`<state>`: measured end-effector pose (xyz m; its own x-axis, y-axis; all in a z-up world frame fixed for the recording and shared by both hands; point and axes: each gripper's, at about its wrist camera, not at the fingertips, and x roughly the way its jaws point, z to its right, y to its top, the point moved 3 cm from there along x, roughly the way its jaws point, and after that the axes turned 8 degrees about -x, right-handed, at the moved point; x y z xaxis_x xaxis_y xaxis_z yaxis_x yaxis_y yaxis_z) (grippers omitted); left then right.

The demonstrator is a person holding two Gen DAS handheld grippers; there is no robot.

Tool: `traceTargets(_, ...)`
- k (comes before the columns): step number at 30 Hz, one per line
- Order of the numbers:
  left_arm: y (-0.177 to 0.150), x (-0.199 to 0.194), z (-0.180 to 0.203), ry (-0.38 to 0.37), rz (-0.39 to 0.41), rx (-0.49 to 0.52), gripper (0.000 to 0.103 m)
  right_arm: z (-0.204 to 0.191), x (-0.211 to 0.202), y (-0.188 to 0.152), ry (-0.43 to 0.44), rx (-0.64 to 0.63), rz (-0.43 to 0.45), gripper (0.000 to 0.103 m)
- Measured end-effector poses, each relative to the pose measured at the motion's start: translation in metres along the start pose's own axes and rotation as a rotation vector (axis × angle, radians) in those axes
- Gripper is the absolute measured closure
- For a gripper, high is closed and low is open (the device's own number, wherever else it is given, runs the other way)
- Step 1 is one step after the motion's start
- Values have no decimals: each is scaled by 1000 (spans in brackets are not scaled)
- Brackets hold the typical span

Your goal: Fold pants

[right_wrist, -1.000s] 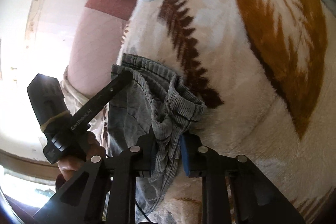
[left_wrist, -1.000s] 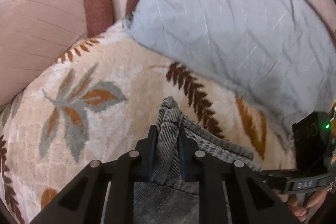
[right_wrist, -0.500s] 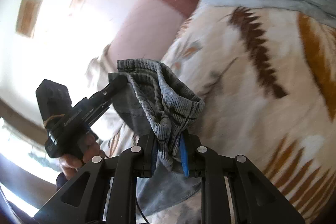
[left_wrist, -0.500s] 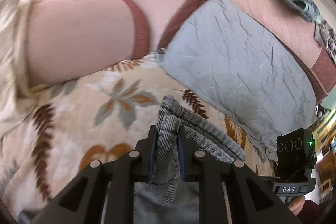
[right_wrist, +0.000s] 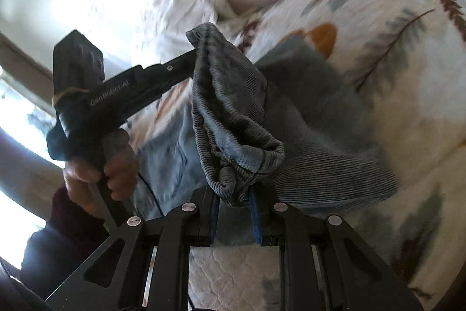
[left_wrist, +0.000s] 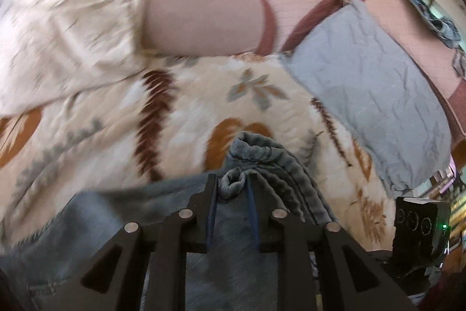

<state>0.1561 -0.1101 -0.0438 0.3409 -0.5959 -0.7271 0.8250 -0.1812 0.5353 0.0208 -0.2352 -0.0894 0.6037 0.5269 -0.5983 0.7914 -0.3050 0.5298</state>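
Pants (left_wrist: 262,165), grey-blue ribbed corduroy with a thick gathered waistband, are pinched at two points of that waistband. In the left wrist view the left gripper (left_wrist: 231,188) has a rolled wad of the band between its blue-lined fingers (left_wrist: 212,203); its jaws have just been opening a little, yet the cloth still fills the gap and touches both pads. From this grip the fabric spreads down and to the left as a flat, paler denim-like panel lying on the blanket (left_wrist: 180,112).

In the right wrist view the right gripper (right_wrist: 233,200) is clenched on a bunched fold of the same waistband (right_wrist: 230,147), which stands up from the jaws as a loose loop, ribs running across it. At the far end of that loop the left gripper's black fingers meet the cloth, its handle held by the person's hand (right_wrist: 102,165) in a dark sleeve. Below the loop the pants hang and lie in soft, blurred folds.

Underneath is a plush cream blanket printed with brown, orange and grey leaves. Beyond it, far right, lies a wrinkled pale blue quilted cover (left_wrist: 372,83); behind stand padded pink cushions with maroon edging (left_wrist: 204,22).
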Motion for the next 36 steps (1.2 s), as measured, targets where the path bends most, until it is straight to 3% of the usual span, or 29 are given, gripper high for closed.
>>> traceTargets(3, -10, -6, -19, 40, -3, -30, 79, -2, 11, -6, 7, -13, -41, 79)
traceTargets(5, -13, -14, -34, 68, 11, -62, 79, -1, 18, -6, 49, -6, -83, 68)
traceTargets(7, -15, -23, -50, 84, 25, -109, 79, -5, 16, -15, 102, -5, -125, 51)
traceTargets(9, -17, -32, -64, 115, 37, -151, 78, -8, 16, -17, 154, 1, -168, 44)
traceTargets(11, -20, -42, -70, 128, 51, -168, 78, -8, 12, -17, 193, 10, -185, 44)
traceTargets(14, -26, -51, -58, 109, 66, -154, 79, 3, -7, -4, 197, 36, -108, 44)
traceTargets(18, -45, -42, -15, 56, 32, -92, 78, 36, -23, 14, 149, 131, 2, 44)
traceTargets(22, -73, -24, 23, 39, -24, -32, 78, 62, -19, 17, 116, 216, 9, 44)
traceTargets(26, -104, 5, 25, 154, -145, -4, 78, 71, -12, 15, 80, 231, -28, 45)
traceTargets(33, -116, -7, 19, 154, -105, -50, 78, 67, -4, 9, 42, 181, -76, 46)
traceTargets(36, -124, -36, 14, 131, -38, -109, 78, 66, -8, 9, 49, 184, -68, 45)
